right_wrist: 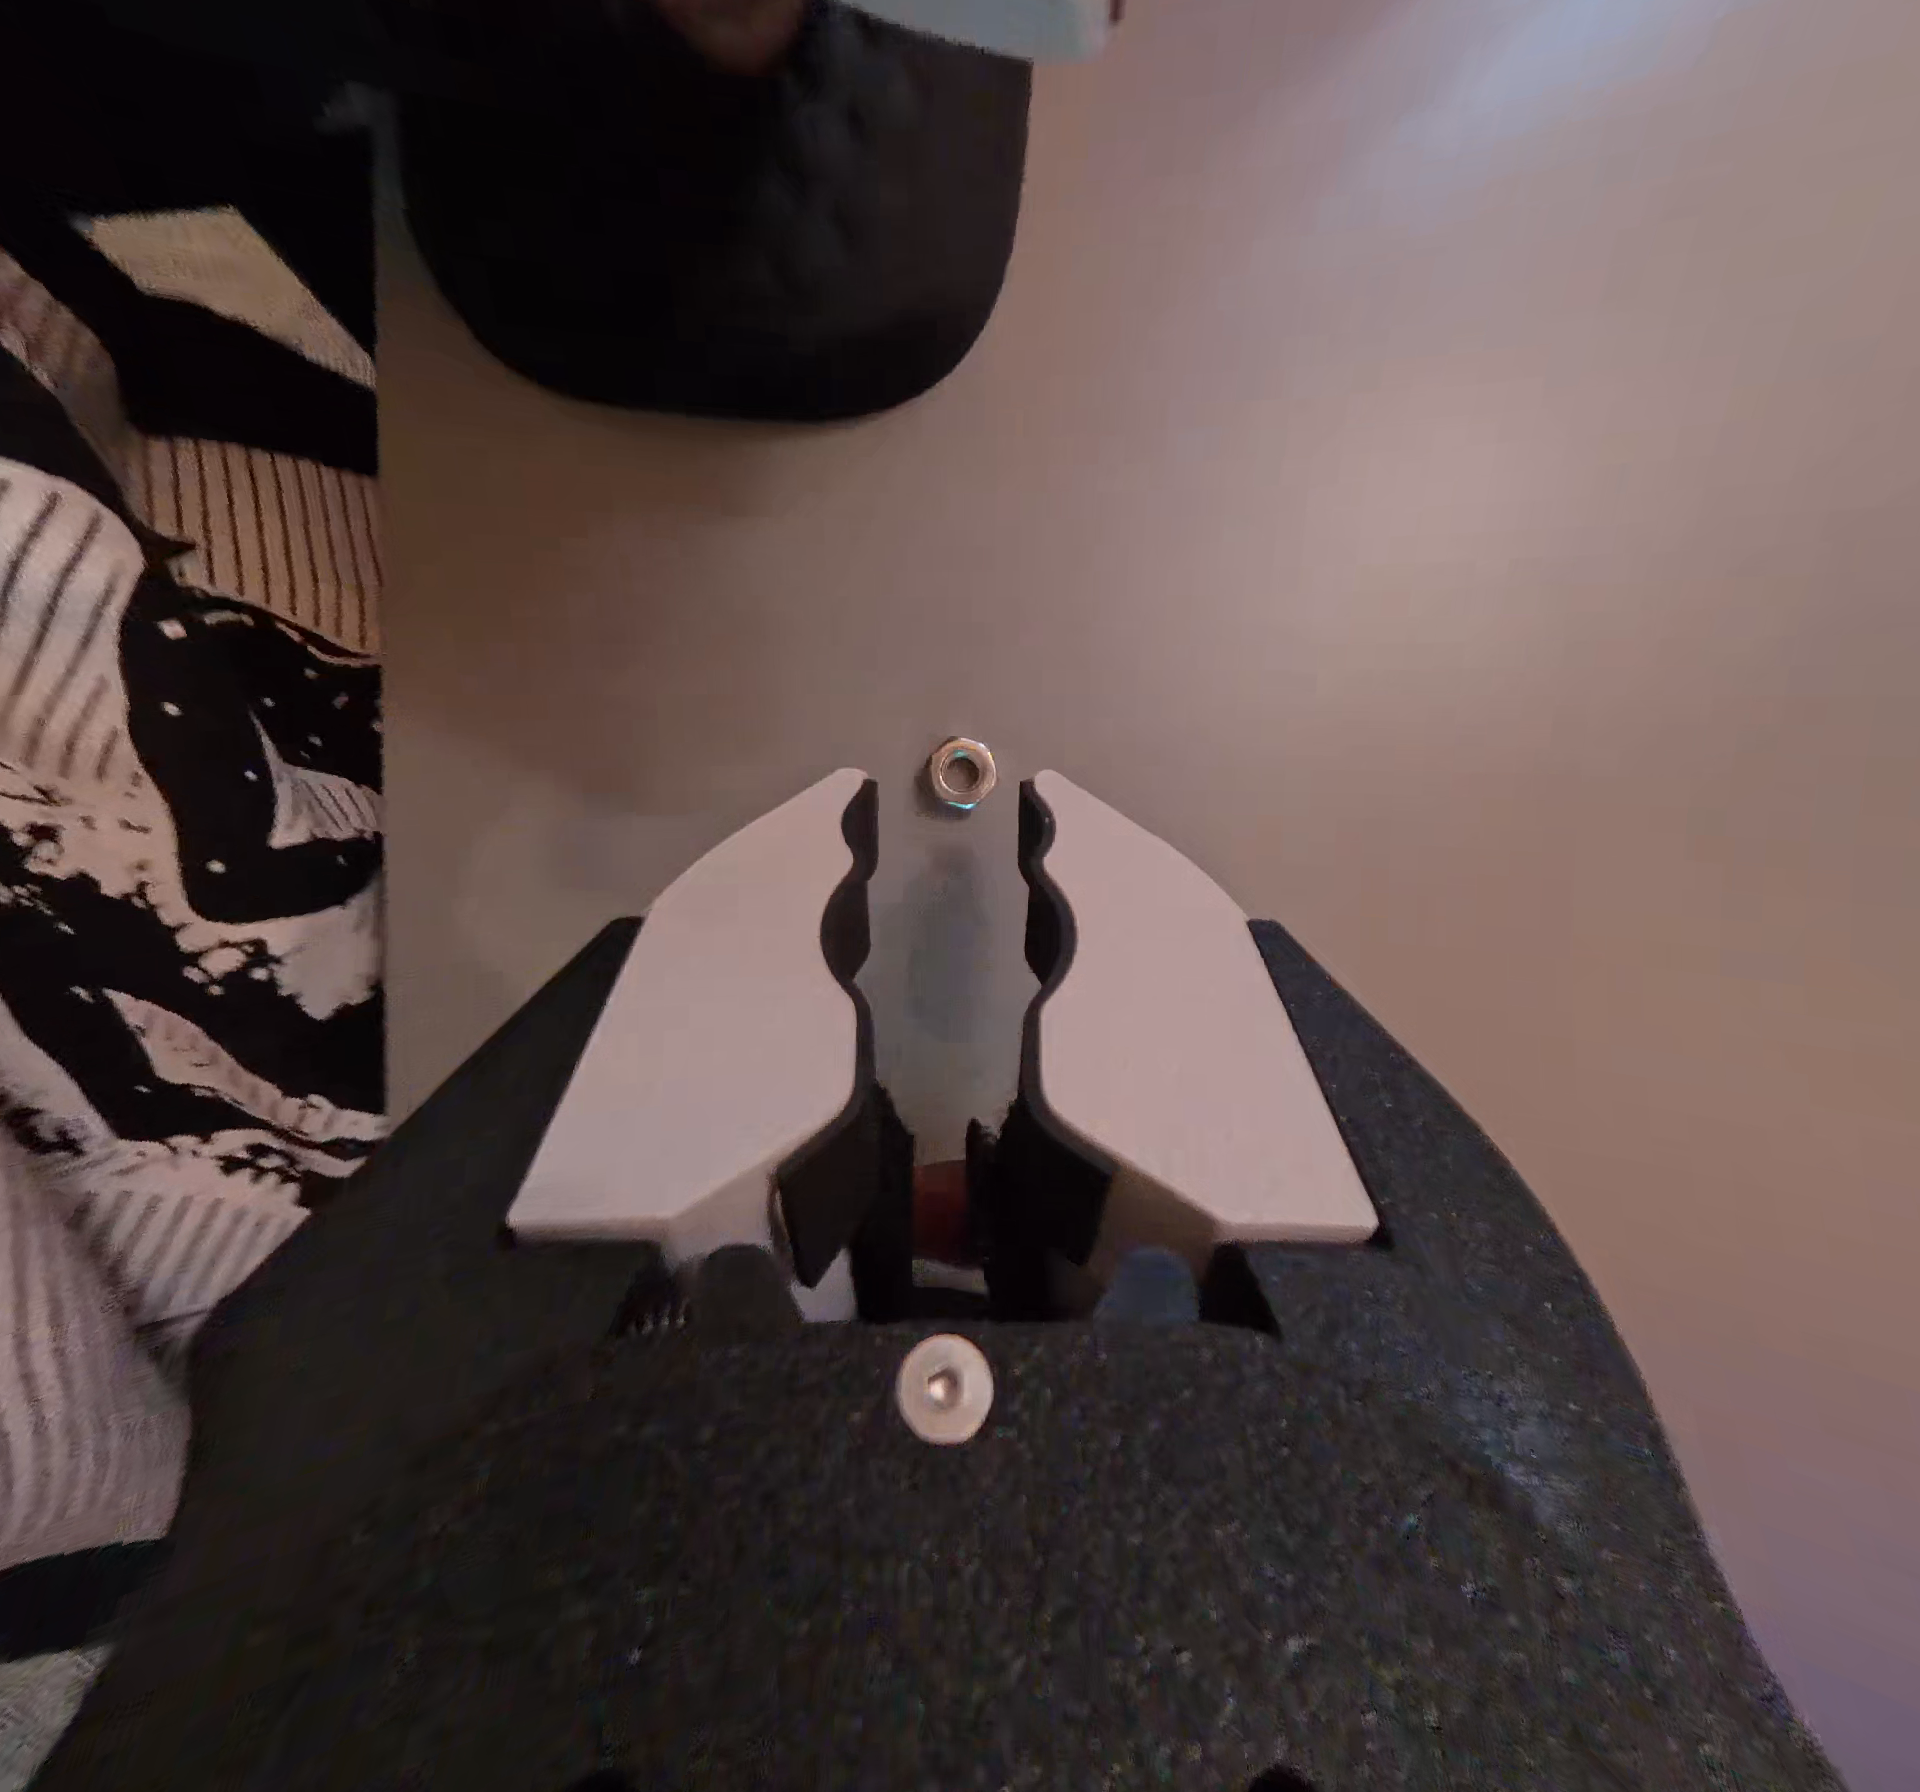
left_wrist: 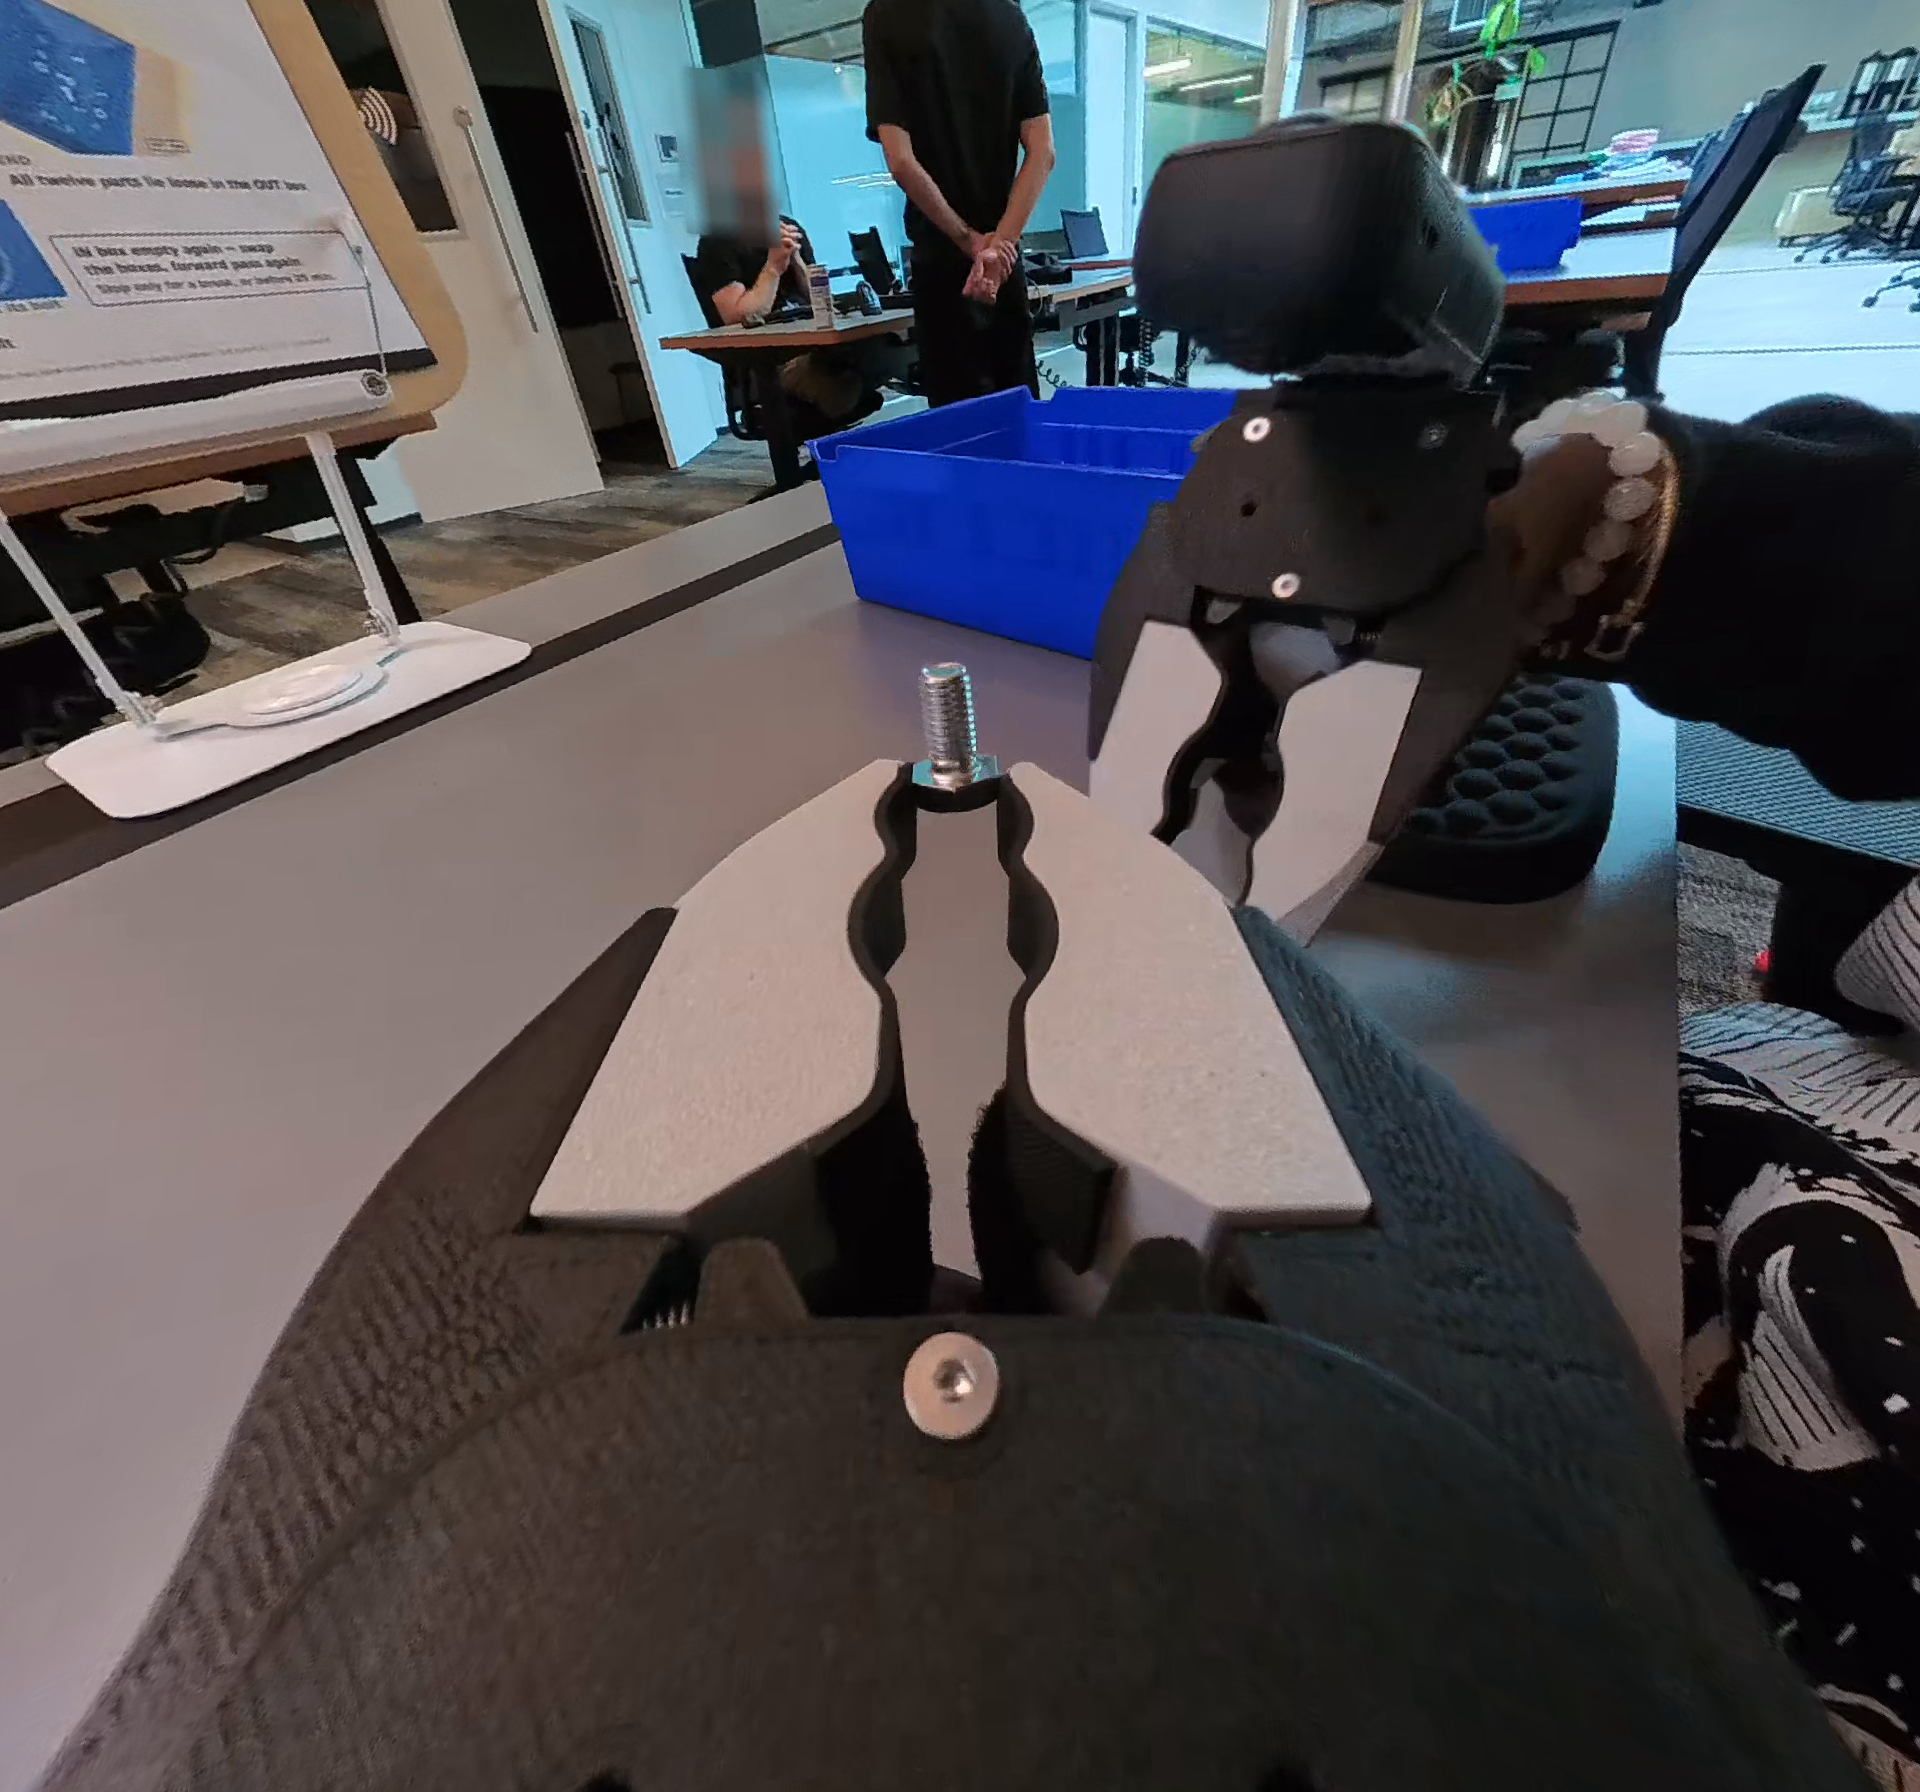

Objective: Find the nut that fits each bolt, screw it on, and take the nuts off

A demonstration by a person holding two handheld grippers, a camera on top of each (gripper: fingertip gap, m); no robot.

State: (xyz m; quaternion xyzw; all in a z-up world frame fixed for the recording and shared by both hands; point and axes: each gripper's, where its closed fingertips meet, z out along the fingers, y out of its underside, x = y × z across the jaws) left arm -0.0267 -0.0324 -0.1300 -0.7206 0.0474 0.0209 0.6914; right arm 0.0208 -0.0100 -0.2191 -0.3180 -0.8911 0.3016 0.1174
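My left gripper [left_wrist: 952, 778] is shut on the hex head of a silver bolt [left_wrist: 945, 719] that stands upright with its thread pointing up, above the grey table [left_wrist: 520, 911]. My right gripper [right_wrist: 943, 784] is open and points down at the table; a small silver nut [right_wrist: 962, 770] lies flat on the table between and just past its fingertips, with a gap on each side. The right gripper also shows in the left wrist view [left_wrist: 1236, 859], to the right of the bolt, tips down near the table.
A blue bin [left_wrist: 997, 516] stands behind the bolt. A black honeycomb cushion [left_wrist: 1507, 786] lies on the table at the right; it also shows in the right wrist view [right_wrist: 727, 236]. A sign on a white stand [left_wrist: 291, 693] is at the left. People are in the background. There is about 11 centimeters between the tips of the two grippers.
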